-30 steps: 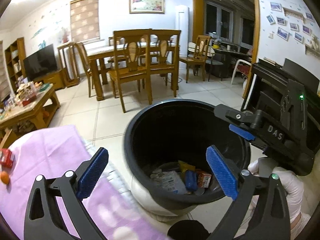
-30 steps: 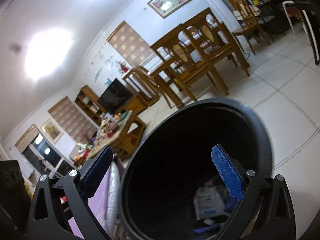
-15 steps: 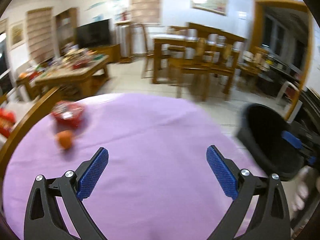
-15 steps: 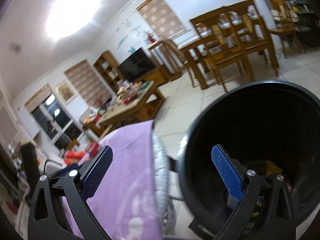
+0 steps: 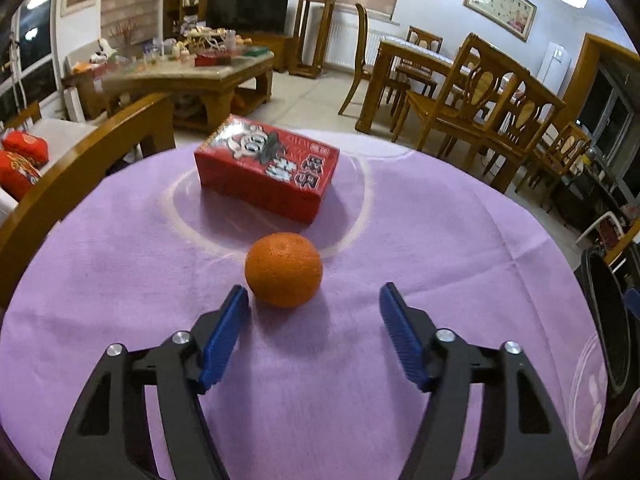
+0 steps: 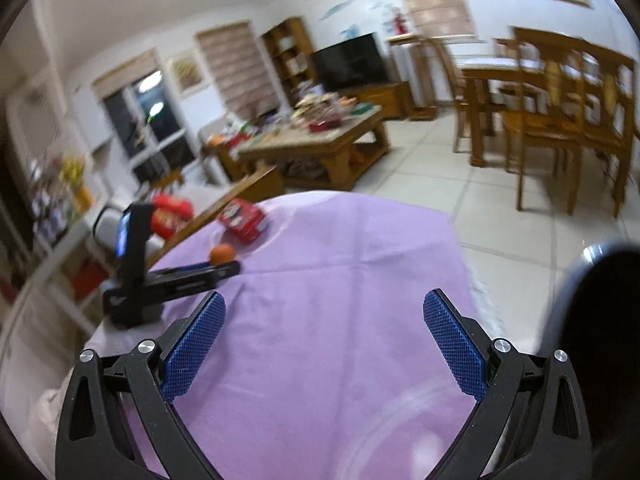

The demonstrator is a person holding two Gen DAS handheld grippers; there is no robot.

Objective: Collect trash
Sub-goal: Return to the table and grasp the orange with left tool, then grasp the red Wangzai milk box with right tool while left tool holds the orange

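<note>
Purple cloth covers the table (image 5: 460, 240). From the left view, the left hand-held gripper (image 5: 314, 328) has just been closing, yet its jaws sit spread and pinch nothing. An orange (image 5: 284, 269) lies just past its tips, near the middle, with a red box (image 5: 266, 172) behind, toward the far edge. A bump could roll it away.

From the right view, the right hand-held gripper (image 6: 324, 344) is spread and empty over the near edge. The black bin (image 6: 600, 320) is past the right edge, so a carried thing could drop.

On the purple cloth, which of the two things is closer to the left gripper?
The orange. It lies just ahead of the left gripper, near its left pad; the red box sits farther back, apart from it.
</note>
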